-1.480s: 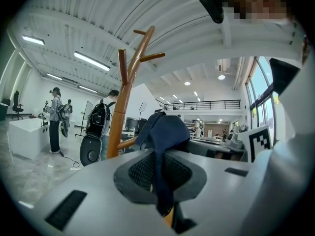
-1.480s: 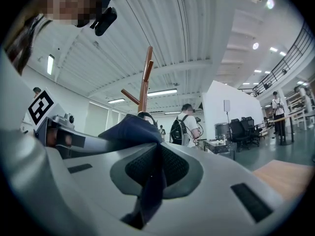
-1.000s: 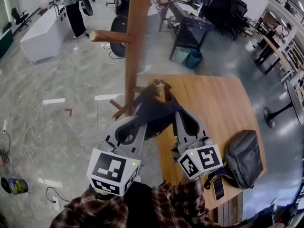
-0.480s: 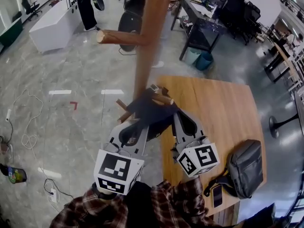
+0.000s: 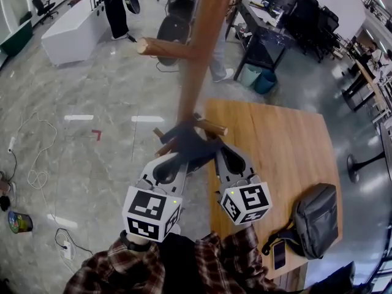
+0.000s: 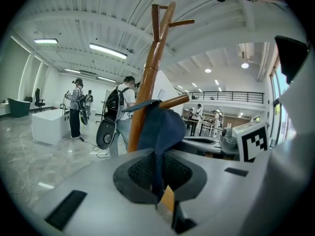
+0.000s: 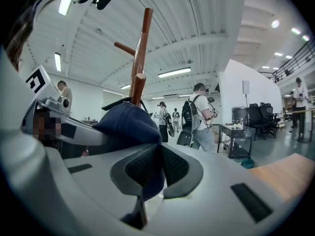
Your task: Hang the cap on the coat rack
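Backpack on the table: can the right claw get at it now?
Probably not yet: the right claw is shut on the cap at the coat rack, though nothing stands between it and the backpack.

1. The hall is lit brightly and evenly from above by ceiling strip lights [image 6: 107,50].
2. A pale sheen is thrown on the polished floor [image 5: 73,103]; only faint, soft shadows are cast.
3. The dark cap [image 6: 162,127] is left in shade, its folds barely resolved.
4. Straight lines are bent strongly toward the edges, and the gripper views' corners are blacked out.
5. The nearest foreground is rendered soft.
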`<action>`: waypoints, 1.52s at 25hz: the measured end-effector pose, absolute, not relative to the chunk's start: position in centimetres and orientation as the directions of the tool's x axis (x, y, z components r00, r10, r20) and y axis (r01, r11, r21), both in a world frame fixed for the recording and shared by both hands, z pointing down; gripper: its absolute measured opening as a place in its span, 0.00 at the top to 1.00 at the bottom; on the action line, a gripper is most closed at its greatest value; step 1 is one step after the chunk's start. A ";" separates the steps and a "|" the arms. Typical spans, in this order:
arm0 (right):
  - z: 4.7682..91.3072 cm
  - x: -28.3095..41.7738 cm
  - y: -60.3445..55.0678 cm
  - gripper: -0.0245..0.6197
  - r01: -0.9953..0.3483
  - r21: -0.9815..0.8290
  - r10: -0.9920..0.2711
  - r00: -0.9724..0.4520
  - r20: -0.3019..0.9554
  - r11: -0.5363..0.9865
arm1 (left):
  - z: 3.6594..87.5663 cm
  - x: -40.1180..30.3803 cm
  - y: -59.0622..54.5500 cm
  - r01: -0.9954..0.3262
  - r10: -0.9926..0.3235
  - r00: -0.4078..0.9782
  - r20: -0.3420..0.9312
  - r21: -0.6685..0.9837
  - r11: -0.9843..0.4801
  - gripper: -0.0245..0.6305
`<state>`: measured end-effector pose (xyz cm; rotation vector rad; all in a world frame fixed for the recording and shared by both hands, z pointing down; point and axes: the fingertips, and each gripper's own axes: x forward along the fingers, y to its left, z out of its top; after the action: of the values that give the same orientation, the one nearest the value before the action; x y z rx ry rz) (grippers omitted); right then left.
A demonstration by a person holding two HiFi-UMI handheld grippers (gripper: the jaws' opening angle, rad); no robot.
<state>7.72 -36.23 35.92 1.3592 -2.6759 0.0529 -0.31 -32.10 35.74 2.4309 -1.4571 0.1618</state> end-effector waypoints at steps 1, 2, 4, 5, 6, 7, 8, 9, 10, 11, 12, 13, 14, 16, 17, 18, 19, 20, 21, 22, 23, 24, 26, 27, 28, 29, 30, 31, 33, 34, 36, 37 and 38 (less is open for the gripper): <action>36.1 7.6 -36.2 0.92 -0.805 0.037 -0.801 -0.581 0.145 0.592 | 35.9 -0.4 -32.1 -0.876 -0.842 0.479 0.248 0.198 -0.440 0.93; 36.2 7.4 -36.2 0.92 -0.805 0.040 -0.800 -0.581 0.150 0.592 | 35.9 -0.4 -32.1 -0.876 -0.843 0.479 0.246 0.198 -0.440 0.93; 36.4 7.3 -36.1 0.92 -0.807 0.042 -0.801 -0.577 0.157 0.590 | 36.0 -0.4 -32.1 -0.875 -0.843 0.481 0.243 0.200 -0.441 0.92; 36.3 7.4 -36.0 0.92 -0.808 0.045 -0.803 -0.574 0.159 0.587 | 36.0 -0.4 -32.0 -0.874 -0.843 0.482 0.241 0.201 -0.442 0.92; 36.3 7.5 -36.0 0.92 -0.810 0.047 -0.805 -0.571 0.159 0.584 | 36.0 -0.4 -32.0 -0.874 -0.842 0.483 0.240 0.202 -0.443 0.93; 36.2 7.6 -35.9 0.92 -0.812 0.047 -0.807 -0.569 0.157 0.582 | 36.0 -0.4 -32.0 -0.873 -0.842 0.483 0.239 0.203 -0.444 0.92; 36.0 7.7 -35.8 0.92 -0.813 0.044 -0.808 -0.568 0.155 0.580 | 35.9 -0.4 -32.1 -0.872 -0.842 0.484 0.237 0.205 -0.444 0.92; 35.9 7.8 -35.7 0.92 -0.815 0.040 -0.810 -0.567 0.150 0.578 | 35.8 -0.4 -32.1 -0.871 -0.842 0.486 0.235 0.208 -0.445 0.92; 35.7 8.0 -35.7 0.92 -0.817 0.034 -0.811 -0.566 0.146 0.576 | 35.8 -0.5 -32.1 -0.869 -0.841 0.489 0.233 0.212 -0.447 0.92; 35.5 8.1 -35.5 0.92 -0.818 0.029 -0.813 -0.565 0.142 0.574 | 35.7 -0.5 -32.0 -0.867 -0.839 0.493 0.230 0.217 -0.449 0.92; 35.3 8.1 -35.4 0.92 -0.820 0.026 -0.814 -0.564 0.138 0.572 | 35.6 -0.6 -31.9 -0.864 -0.838 0.497 0.225 0.222 -0.452 0.92; 35.1 8.1 -35.2 0.92 -0.821 0.026 -0.816 -0.562 0.136 0.570 | 35.4 -0.6 -31.7 -0.861 -0.838 0.501 0.219 0.225 -0.456 0.92; 35.0 8.1 -35.0 0.92 -0.823 0.027 -0.818 -0.559 0.135 0.567 | 35.3 -0.7 -31.5 -0.859 -0.838 0.503 0.214 0.227 -0.458 0.92; 34.6 8.0 -34.7 0.92 -0.826 0.028 -0.821 -0.556 0.129 0.563 | 35.0 -0.8 -31.2 -0.859 -0.840 0.502 0.207 0.228 -0.458 0.92; 34.5 8.0 -34.5 0.92 -0.827 0.027 -0.823 -0.554 0.124 0.561 | 34.8 -0.9 -31.1 -0.860 -0.840 0.502 0.206 0.226 -0.458 0.92; 34.3 7.9 -34.4 0.92 -0.829 0.025 -0.825 -0.553 0.119 0.559 | 34.7 -1.0 -31.0 -0.860 -0.840 0.502 0.207 0.223 -0.460 0.92; 34.1 7.9 -34.3 0.91 -0.830 0.022 -0.827 -0.551 0.115 0.557 | 34.6 -1.0 -30.9 -0.859 -0.837 0.505 0.209 0.217 -0.464 0.92; 34.0 7.9 -34.1 0.90 -0.832 0.018 -0.828 -0.550 0.112 0.555 | 34.5 -0.9 -30.7 -0.857 -0.834 0.510 0.212 0.212 -0.470 0.92; 34.0 7.9 -34.0 0.88 -0.833 0.014 -0.829 -0.548 0.111 0.553 | 34.4 -0.8 -30.5 -0.853 -0.829 0.517 0.214 0.209 -0.479 0.92; 33.9 7.9 -33.8 0.86 -0.834 0.010 -0.829 -0.548 0.112 0.552 | 34.4 -0.7 -30.3 -0.848 -0.823 0.526 0.214 0.208 -0.487 0.87; 33.9 7.9 -33.6 0.85 -0.834 0.007 -0.830 -0.547 0.111 0.551 | 34.3 -0.6 -30.1 -0.844 -0.819 0.533 0.213 0.209 -0.494 0.82; 33.8 8.0 -33.3 0.84 -0.836 0.004 -0.831 -0.546 0.109 0.549 | 34.2 -0.6 -29.9 -0.841 -0.817 0.537 0.210 0.209 -0.499 0.81; 33.5 8.2 -32.8 0.82 -0.841 -0.001 -0.837 -0.538 0.099 0.541 | 34.0 -0.7 -29.5 -0.839 -0.817 0.540 0.202 0.208 -0.503 0.77; 33.3 8.4 -32.6 0.82 -0.845 -0.003 -0.841 -0.532 0.093 0.534 | 33.8 -0.8 -29.4 -0.839 -0.818 0.540 0.199 0.207 -0.503 0.76; 33.1 8.5 -32.5 0.81 -0.849 -0.006 -0.846 -0.527 0.086 0.528 | 33.7 -1.0 -29.3 -0.841 -0.820 0.537 0.198 0.205 -0.501 0.74; 32.9 8.7 -32.3 0.81 -0.852 -0.010 -0.849 -0.522 0.079 0.523 | 33.5 -1.2 -29.1 -0.844 -0.824 0.532 0.196 0.200 -0.498 0.74; 32.6 8.8 -32.1 0.80 -0.855 -0.013 -0.852 -0.518 0.071 0.519 | 33.4 -1.4 -29.0 -0.847 -0.828 0.527 0.193 0.195 -0.494 0.74; 32.3 8.9 -31.7 0.80 -0.857 -0.013 -0.855 -0.515 0.063 0.515 | 33.2 -1.7 -28.8 -0.849 -0.831 0.524 0.187 0.192 -0.493 0.74; 31.7 9.0 -31.0 0.80 -0.859 -0.008 -0.857 -0.512 0.047 0.513 | 32.4 -2.0 -28.2 -0.846 -0.832 0.528 0.169 0.186 -0.499 0.74; 31.3 8.9 -30.6 0.80 -0.858 -0.005 -0.857 -0.513 0.040 0.513 | 31.9 -2.2 -28.0 -0.844 -0.833 0.531 0.158 0.180 -0.504 0.74; 30.5 8.5 -30.1 0.80 -0.857 0.005 -0.856 -0.516 0.025 0.516 | 30.7 -2.4 -27.7 -0.843 -0.836 0.533 0.130 0.161 -0.513 0.74; 30.1 8.3 -29.9 0.81 -0.856 0.007 -0.856 -0.517 0.019 0.517 | 30.0 -2.4 -27.6 -0.842 -0.837 0.535 0.116 0.152 -0.517 0.74; 29.8 8.1 -29.6 0.81 -0.854 0.008 -0.854 -0.519 0.013 0.519 | 29.5 -2.4 -27.5 -0.841 -0.838 0.536 0.103 0.145 -0.521 0.74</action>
<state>8.08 -29.61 29.77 1.5323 -2.7248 -0.0008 -2.35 -27.53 29.48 2.5947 -1.4327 0.0303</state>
